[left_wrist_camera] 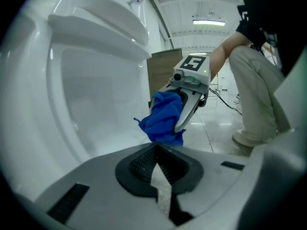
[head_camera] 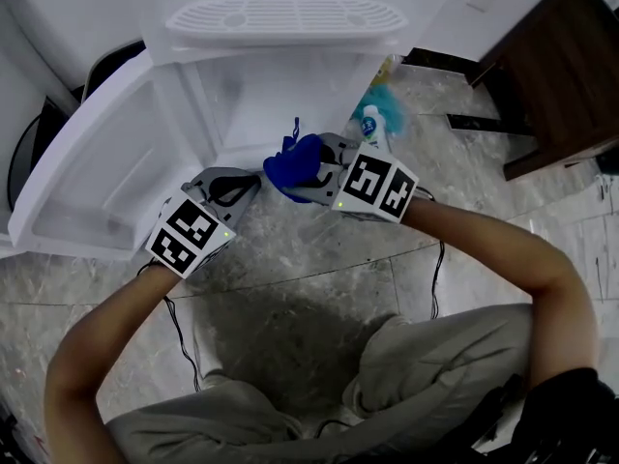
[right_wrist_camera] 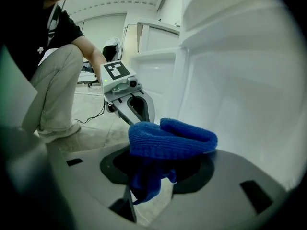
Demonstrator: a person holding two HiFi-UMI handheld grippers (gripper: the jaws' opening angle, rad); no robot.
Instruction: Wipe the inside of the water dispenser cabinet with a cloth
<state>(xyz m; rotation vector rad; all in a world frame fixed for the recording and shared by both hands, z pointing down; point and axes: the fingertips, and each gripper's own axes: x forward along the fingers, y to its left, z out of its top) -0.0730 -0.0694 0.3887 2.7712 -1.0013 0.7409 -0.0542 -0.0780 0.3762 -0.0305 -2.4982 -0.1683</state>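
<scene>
The white water dispenser's lower cabinet (head_camera: 253,95) stands open in the head view, its door (head_camera: 87,167) swung out to the left. My right gripper (head_camera: 290,180) is shut on a bunched blue cloth (head_camera: 296,160) just in front of the cabinet opening. In the right gripper view the cloth (right_wrist_camera: 169,139) bulges over the jaws and a tail hangs down between them. My left gripper (head_camera: 253,182) sits just left of the cloth, shut with nothing in it. In the left gripper view the cloth (left_wrist_camera: 163,115) and the right gripper (left_wrist_camera: 181,122) lie straight ahead of it.
A spray bottle (head_camera: 372,127) and a teal cloth (head_camera: 384,102) lie on the marble floor right of the cabinet. Dark wooden furniture (head_camera: 561,71) stands at the far right. The dispenser's drip grille (head_camera: 285,15) overhangs the opening. Cables trail on the floor by the person's knees.
</scene>
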